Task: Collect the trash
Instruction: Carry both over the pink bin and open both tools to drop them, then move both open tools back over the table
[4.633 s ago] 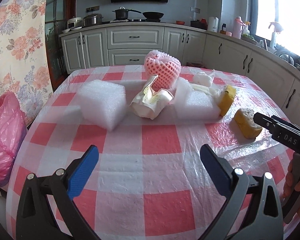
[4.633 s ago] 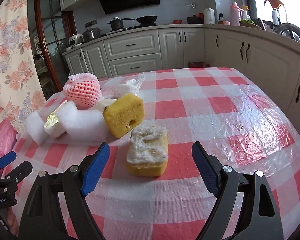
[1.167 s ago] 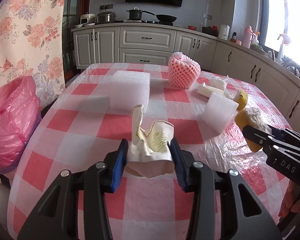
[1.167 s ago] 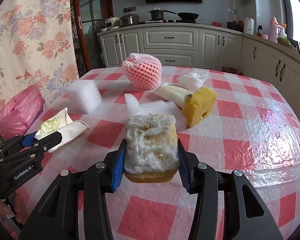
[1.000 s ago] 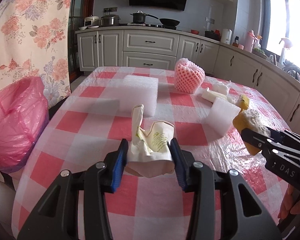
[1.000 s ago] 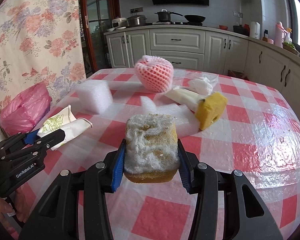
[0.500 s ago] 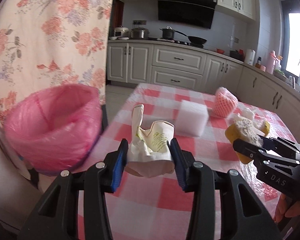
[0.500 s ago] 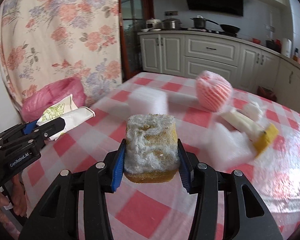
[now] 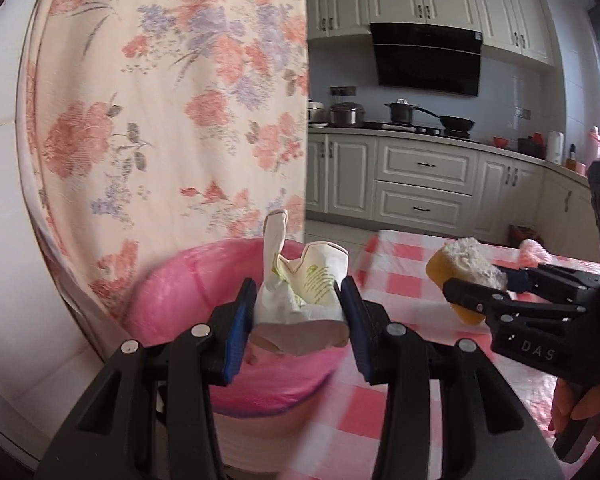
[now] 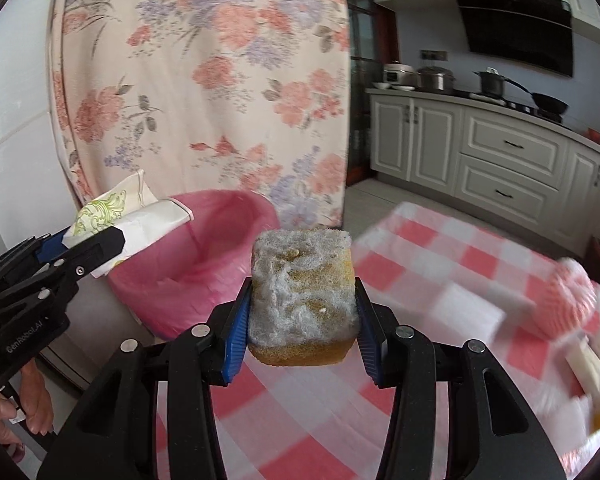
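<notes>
My left gripper (image 9: 300, 304) is shut on a crumpled white paper wrapper (image 9: 300, 300) with green print, held right over the near rim of the pink-lined bin (image 9: 172, 300). In the right wrist view the same wrapper (image 10: 140, 216) shows at the left, in front of the bin (image 10: 204, 264). My right gripper (image 10: 302, 312) is shut on a worn yellow sponge (image 10: 302, 296) with a grey scouring top, above the table's left corner and short of the bin. The left wrist view shows that sponge (image 9: 460, 276) at the right.
A floral curtain (image 9: 172, 120) hangs behind the bin. The red-checked table (image 10: 420, 280) carries a white foam block (image 10: 472, 312), a pink foam net (image 10: 572, 300) and other scraps at the right. Kitchen cabinets (image 9: 420, 184) stand beyond. A person's hands (image 10: 28, 404) hold the gripper handles.
Both grippers have swung left and risen off the table, each still clamped on its item. The pink bin has come from the far left to right under the left gripper.
</notes>
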`<state>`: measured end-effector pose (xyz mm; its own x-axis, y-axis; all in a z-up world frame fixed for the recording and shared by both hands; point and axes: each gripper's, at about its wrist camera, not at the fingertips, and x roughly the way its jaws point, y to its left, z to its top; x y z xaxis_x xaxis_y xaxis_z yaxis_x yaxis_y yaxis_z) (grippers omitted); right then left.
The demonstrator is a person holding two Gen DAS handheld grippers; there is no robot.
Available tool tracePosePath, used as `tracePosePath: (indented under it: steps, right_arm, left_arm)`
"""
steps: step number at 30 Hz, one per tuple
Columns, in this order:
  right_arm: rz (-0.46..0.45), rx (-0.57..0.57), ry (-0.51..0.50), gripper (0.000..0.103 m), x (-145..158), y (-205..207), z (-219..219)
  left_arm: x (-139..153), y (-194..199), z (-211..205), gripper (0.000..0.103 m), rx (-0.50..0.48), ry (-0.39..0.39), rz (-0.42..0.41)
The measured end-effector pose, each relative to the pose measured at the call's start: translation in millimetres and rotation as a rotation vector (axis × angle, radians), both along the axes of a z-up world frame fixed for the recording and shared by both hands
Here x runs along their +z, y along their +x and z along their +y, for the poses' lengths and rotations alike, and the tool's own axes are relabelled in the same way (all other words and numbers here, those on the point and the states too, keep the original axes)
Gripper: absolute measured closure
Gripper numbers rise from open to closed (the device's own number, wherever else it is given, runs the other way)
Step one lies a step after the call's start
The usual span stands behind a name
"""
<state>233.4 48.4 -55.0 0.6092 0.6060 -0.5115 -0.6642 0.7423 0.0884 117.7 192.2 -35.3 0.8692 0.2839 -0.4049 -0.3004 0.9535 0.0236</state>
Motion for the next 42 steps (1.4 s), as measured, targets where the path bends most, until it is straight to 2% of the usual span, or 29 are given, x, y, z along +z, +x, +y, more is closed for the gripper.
tracePosePath:
  steps: [10, 18, 21, 24, 28, 33, 42]
  right_arm:
    - [-0.008, 0.121, 0.005, 0.057, 11, 30, 83]
    - [0.024, 0.155, 0.014, 0.055, 2, 54, 114]
    - [0.04, 0.159, 0.017, 0.05, -2, 60, 117]
    - [0.043, 0.145, 0.021, 0.033, -4, 63, 114]
    - [0.032, 0.121, 0.033, 0.033, 0, 59, 101]
    - [0.026, 0.088, 0.057, 0.033, 6, 45, 77]
    - [0.045, -0.027, 0.044, 0.028, -8, 14, 10]
  left_arm:
    - [-12, 30, 83, 0.061, 0.079, -0.037, 0.047]
    - [-28, 52, 108, 0.06, 0.093, -0.064, 0.073]
    - [-35, 60, 118, 0.057, 0.106, -0.085, 0.098]
    - [-36, 57, 123, 0.04, 0.124, -0.109, 0.083]
    - [-37, 45, 121, 0.035, 0.142, -0.104, 0.08]
    - [-33, 21, 105, 0.005, 0.178, -0.1, 0.033]
    - [-35, 10, 43, 0.005, 0.063, -0.069, 0.038]
